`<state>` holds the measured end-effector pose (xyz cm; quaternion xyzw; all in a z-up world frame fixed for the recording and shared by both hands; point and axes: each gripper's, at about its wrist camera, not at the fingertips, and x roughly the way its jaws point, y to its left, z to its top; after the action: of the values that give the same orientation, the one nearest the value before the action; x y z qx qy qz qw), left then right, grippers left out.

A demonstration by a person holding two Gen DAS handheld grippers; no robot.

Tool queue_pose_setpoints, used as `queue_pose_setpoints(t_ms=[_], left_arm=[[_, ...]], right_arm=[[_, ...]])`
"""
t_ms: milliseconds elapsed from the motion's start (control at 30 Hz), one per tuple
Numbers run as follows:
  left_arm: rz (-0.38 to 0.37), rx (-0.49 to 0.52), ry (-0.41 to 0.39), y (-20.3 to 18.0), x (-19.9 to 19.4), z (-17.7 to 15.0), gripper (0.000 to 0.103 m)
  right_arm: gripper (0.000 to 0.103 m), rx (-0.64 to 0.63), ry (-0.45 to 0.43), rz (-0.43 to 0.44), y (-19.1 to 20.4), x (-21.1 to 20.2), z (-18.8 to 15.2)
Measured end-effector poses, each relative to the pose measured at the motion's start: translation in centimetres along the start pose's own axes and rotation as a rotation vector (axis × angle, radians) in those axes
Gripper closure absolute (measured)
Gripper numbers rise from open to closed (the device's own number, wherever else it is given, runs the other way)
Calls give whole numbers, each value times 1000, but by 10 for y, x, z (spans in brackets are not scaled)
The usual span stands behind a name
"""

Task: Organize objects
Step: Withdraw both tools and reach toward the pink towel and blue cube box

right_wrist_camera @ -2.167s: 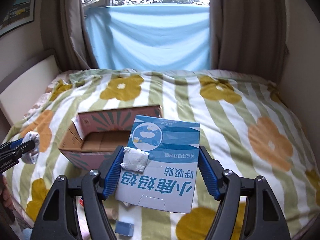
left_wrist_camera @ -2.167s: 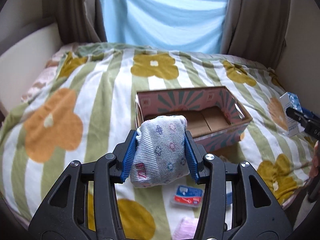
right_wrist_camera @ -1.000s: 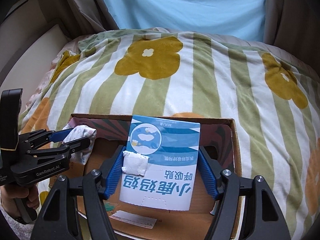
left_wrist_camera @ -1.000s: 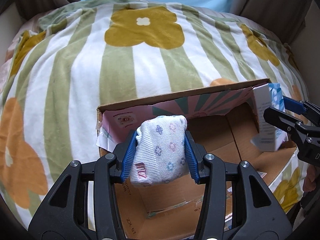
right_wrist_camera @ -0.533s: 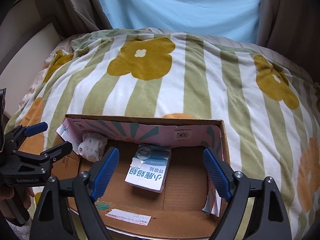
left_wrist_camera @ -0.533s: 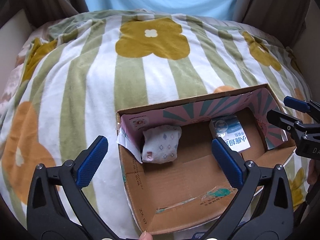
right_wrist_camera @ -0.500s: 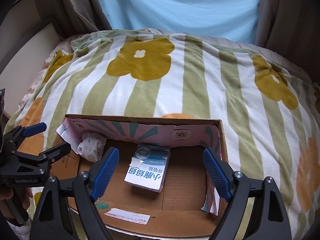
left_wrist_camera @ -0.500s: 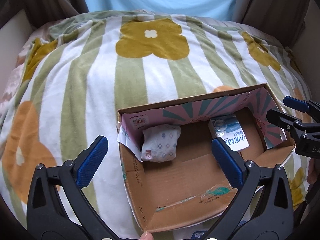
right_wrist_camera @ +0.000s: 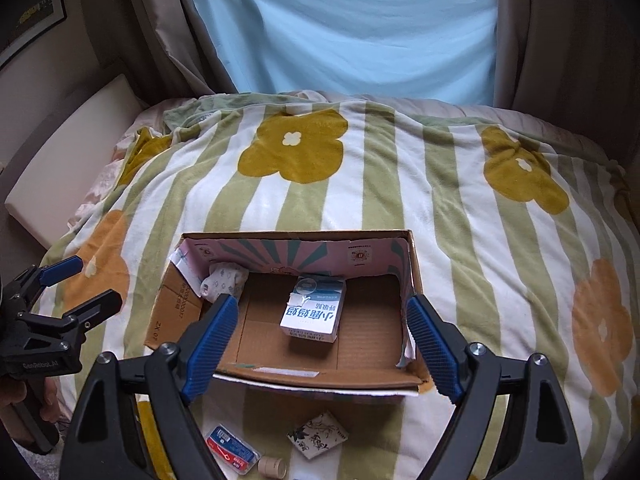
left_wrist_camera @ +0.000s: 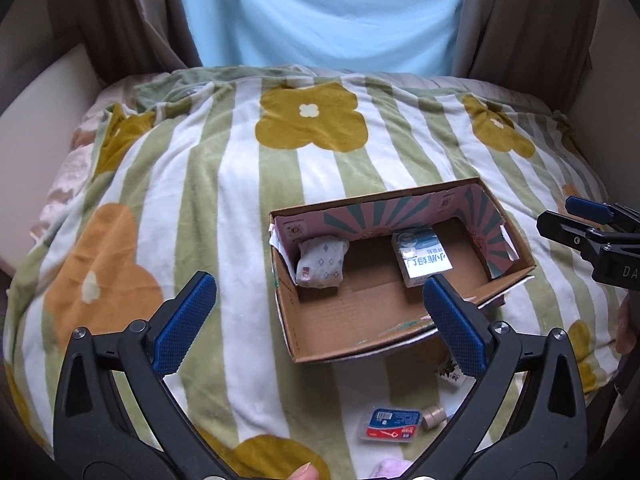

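Left tool [left_wrist_camera: 320, 304] wide, empty | right tool [right_wrist_camera: 320, 340] wide, empty | patterned card [right_wrist_camera: 317, 434] — perhaps a packet — clearer in right view

Spread over the bed: a fleece blanket [right_wrist_camera: 372, 208] in green and white stripes, dotted with mustard and orange flowers, rumpled along its far edge. Behind it, hung across the window, a pale blue sheet [right_wrist_camera: 360, 28], flanked left and right by brown curtains [right_wrist_camera: 168, 32], with a cream padded headboard [right_wrist_camera: 68, 160] along the left side of the bed and a dark-framed picture [right_wrist_camera: 28, 8] high on the left wall. Same sheet [left_wrist_camera: 320, 12] and blanket [left_wrist_camera: 224, 184] in the left wrist view, seen from a little further left.
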<state>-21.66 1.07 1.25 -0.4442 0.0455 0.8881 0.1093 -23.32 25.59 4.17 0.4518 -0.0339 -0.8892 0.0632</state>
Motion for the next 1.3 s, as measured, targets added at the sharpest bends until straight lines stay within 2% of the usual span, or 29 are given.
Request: queue_pose_setpoints(t_ms=[133, 233, 433, 600, 833, 1000, 1300], left_arm=[[1, 9, -51, -6, -40, -16, 0], [32, -17, -126, -6, -73, -35, 0], [-50, -73, -142, -3, -95, -95, 0], [-94, -89, -116, -9, -80, -154, 0], [-150, -74, -61, -23, -51, -218, 0], [-174, -76, 9, -31, -26, -247, 2], [-152, -17, 117, -54, 17, -284, 6]], right_arm=[[19, -20, -35, 3, 7, -35, -16], [19, -44, -58, 15, 14, -57, -30], [19, -94, -98, 12, 26, -75, -80], [19, -93, -87, 64, 29, -65, -123], [19, -119, -48, 51, 30, -40, -170], [19, -110, -5, 51, 25, -15, -202], [19, -184, 63, -3, 28, 22, -249]])
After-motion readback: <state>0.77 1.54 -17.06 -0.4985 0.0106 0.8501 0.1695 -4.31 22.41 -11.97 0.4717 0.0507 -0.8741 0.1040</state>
